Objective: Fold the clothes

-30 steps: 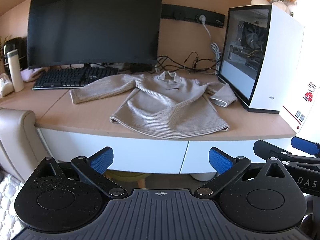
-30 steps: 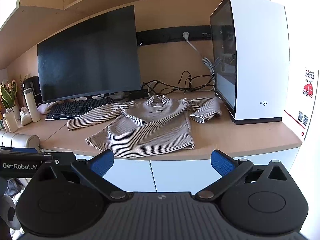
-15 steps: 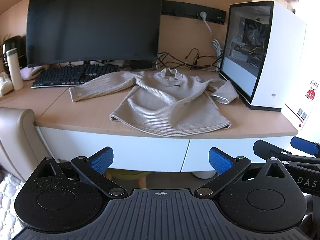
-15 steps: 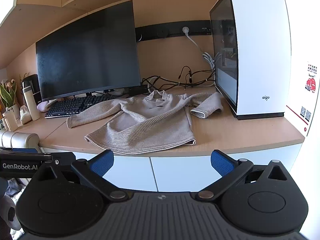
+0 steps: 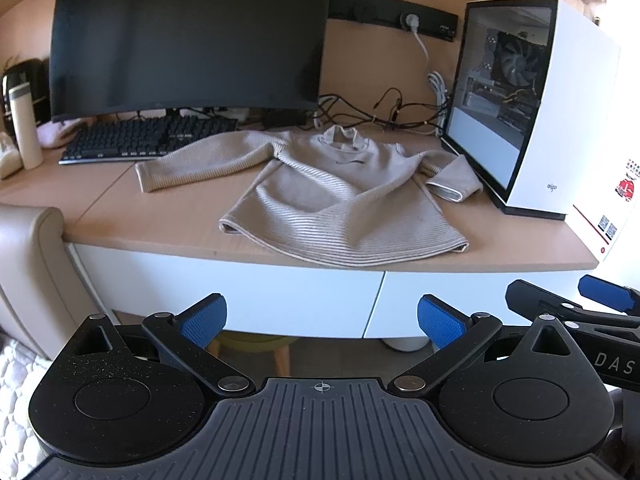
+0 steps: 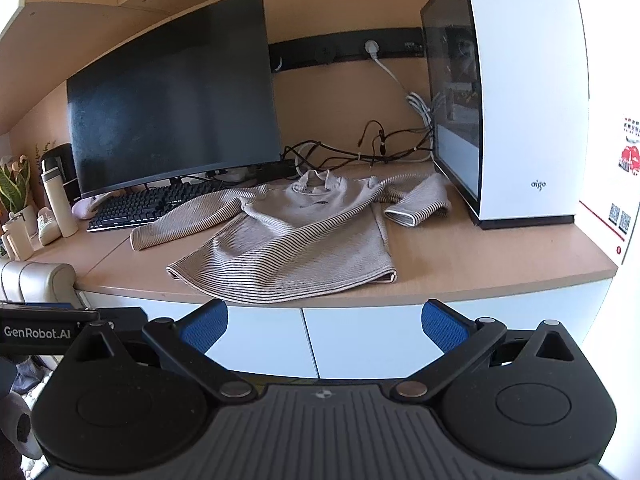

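Observation:
A beige ribbed sweater (image 5: 340, 200) lies spread face up on the wooden desk (image 5: 160, 224), collar toward the wall. Its left sleeve stretches out toward the keyboard; its right sleeve is folded beside the PC case. It also shows in the right wrist view (image 6: 296, 240). My left gripper (image 5: 322, 318) is open and empty, held in front of the desk edge, below the sweater's hem. My right gripper (image 6: 324, 320) is open and empty, also in front of the desk. The right gripper shows at the right edge of the left wrist view (image 5: 592, 300).
A black monitor (image 5: 188, 36) and keyboard (image 5: 148, 140) stand behind the sweater's left sleeve. A white PC case (image 5: 532, 100) stands at the right, touching the folded sleeve. Cables (image 5: 384, 112) run along the wall. A bottle (image 5: 26, 128) stands far left. A padded chair (image 5: 28, 264) is at lower left.
Both grippers have moved closer to the desk and slightly higher; the sweater appears larger and lower in both views. The sweater itself has not moved.

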`<state>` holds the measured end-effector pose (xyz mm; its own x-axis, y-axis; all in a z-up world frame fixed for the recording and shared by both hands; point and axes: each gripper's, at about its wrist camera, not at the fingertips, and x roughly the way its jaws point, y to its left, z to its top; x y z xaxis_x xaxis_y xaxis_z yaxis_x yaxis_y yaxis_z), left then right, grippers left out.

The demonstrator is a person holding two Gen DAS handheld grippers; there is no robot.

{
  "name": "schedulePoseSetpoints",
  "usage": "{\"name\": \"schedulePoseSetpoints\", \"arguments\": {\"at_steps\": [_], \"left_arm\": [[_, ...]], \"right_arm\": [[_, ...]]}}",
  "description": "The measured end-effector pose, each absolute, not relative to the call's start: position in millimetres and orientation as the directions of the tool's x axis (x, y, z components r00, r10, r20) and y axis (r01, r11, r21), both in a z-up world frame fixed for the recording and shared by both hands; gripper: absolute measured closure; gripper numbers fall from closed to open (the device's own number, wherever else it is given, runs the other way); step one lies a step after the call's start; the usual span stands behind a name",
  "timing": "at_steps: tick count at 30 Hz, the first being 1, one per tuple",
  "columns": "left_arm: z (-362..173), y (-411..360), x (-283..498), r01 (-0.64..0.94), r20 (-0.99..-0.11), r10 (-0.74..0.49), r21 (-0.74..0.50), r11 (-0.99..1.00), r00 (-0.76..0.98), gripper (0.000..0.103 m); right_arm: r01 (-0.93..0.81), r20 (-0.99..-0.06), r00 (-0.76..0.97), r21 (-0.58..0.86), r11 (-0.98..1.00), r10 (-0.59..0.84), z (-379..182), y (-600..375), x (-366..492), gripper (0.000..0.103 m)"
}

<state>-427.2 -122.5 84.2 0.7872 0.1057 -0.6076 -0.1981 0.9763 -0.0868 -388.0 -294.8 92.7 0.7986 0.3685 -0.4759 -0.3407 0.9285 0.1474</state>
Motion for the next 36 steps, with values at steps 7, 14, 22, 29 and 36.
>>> {"name": "schedulePoseSetpoints", "arguments": {"at_steps": [7,14,22,29,36], "left_arm": [[75,-109,-411,-0.203,-0.649,0.080,-0.116,0.972,0.757,0.000],[62,-98,-375,-0.193,-0.692,0.057,-0.121,0.974,0.720,0.000],[49,-88,-305,-0.155,-0.722,0.001,-0.147,0.977,0.692,0.000],[49,-77,-241,-0.089,-0.725,-0.069,-0.177,0.980,0.685,0.000],[46,-55,-186,-0.064,-0.729,-0.121,-0.221,0.973,0.673,0.000]], "right_arm": [[-0.318,-0.517,0.774,0.180,0.931,0.364,82,-292,-365,0.000],[-0.302,-0.560,0.750,0.183,0.936,0.352,69,-282,-328,0.000],[-0.247,-0.604,0.741,0.163,0.955,0.294,60,-276,-269,0.000],[-0.136,-0.629,0.751,0.150,0.979,0.201,70,-272,-216,0.000],[-0.133,-0.645,0.743,0.123,0.983,0.181,77,-251,-179,0.000]]}}
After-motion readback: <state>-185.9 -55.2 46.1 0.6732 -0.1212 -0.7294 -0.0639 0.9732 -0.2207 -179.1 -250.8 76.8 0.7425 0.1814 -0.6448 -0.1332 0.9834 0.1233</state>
